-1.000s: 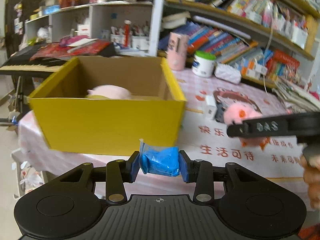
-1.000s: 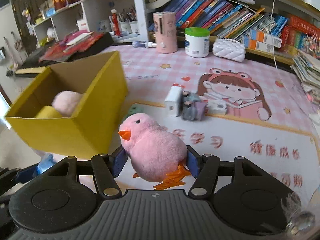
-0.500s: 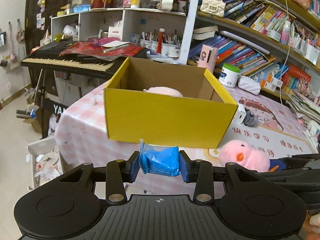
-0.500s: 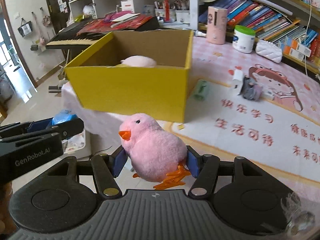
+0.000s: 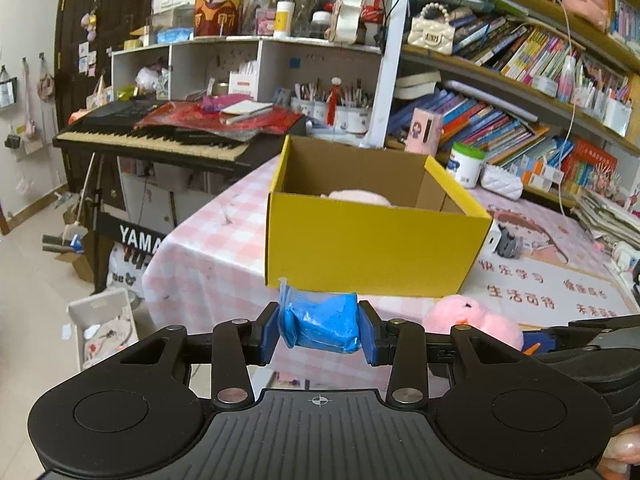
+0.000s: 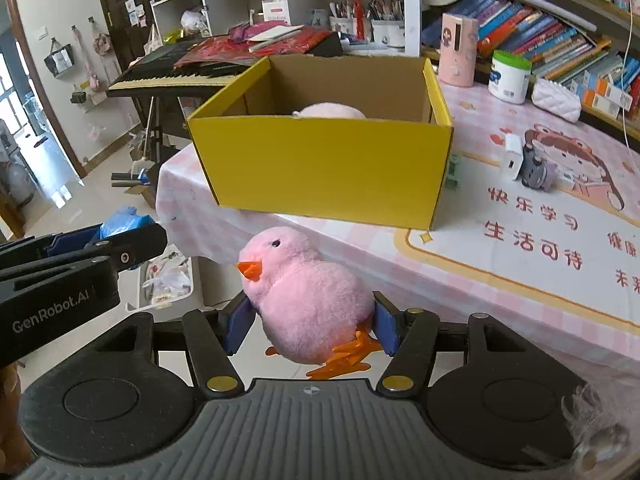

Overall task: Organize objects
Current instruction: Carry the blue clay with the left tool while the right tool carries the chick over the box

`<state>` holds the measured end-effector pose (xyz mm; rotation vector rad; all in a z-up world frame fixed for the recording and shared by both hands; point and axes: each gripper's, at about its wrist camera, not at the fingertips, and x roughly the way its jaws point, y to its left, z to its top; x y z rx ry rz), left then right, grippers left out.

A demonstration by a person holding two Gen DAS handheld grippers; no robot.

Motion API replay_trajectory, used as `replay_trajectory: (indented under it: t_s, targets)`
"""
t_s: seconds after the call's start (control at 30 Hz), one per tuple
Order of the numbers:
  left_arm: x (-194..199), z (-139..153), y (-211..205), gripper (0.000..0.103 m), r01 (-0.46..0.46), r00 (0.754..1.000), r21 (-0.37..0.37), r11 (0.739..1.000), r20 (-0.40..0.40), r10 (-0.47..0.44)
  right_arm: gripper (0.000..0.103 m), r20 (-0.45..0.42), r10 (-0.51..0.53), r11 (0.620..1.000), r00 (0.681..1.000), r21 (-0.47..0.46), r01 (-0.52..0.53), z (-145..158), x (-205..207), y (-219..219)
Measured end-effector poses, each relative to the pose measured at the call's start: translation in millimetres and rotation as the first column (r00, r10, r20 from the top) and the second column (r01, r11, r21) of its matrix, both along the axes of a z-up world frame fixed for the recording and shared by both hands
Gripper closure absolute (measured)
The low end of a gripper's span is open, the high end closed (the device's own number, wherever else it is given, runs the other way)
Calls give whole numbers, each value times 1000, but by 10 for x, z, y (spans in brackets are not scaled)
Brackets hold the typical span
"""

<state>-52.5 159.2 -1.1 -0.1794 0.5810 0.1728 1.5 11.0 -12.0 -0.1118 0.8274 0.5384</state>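
Between your right gripper's (image 6: pixel 311 326) blue pads sits the fluffy pink plush chick with orange beak and feet (image 6: pixel 306 296), pinched across its round body and hanging off the near side of the pink checked tablecloth table (image 6: pixel 500 280). Your left gripper (image 5: pixel 319 330) is clamped on a crinkled blue plastic-wrapped packet (image 5: pixel 322 322), also short of the table's near edge. Both look light and soft: the chick squashes and could roll in the pads, so hold it across the belly, not by the feet; the packet's film looks slippery, so grip its bulk, not the loose tab at the top.

Ahead stands the open yellow cardboard box (image 6: pixel 328 160) near the table's left corner, with another pale pink plush (image 6: pixel 330 111) already inside toward the far wall. Its near wall stands tall, so you will likely need to lift over the rim. Room inside looks ample at the near left. The two grippers ride close together, so mind them colliding.
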Motion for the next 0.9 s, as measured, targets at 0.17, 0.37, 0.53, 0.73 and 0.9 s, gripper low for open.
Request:
replay_trajectory:
  t_s: [0.17,0.37,0.53,0.73,0.9]
  targets:
    - [89,86,49,64,5,999,-18,1000,36,-4,44,38,-14,1000,999,-5,14,78,56,26]
    - [364,214,64,64,19,996,-11,1000,86,-18,44,131,-41,999,990,29,38,286,303,42]
    - [684,337,65,64,30,991,23,999,131,-33,44,210,-67,996,975,74,53,505,668,85]
    - [1140,356,34,64,28,989,60,998,143,-36,44,270,-72,996,960,78,52,613,1200,157]
    - [1454,237,38,64,11,994,79,997,103,-20,44,281,-41,999,959,38,32,515,1608,256]
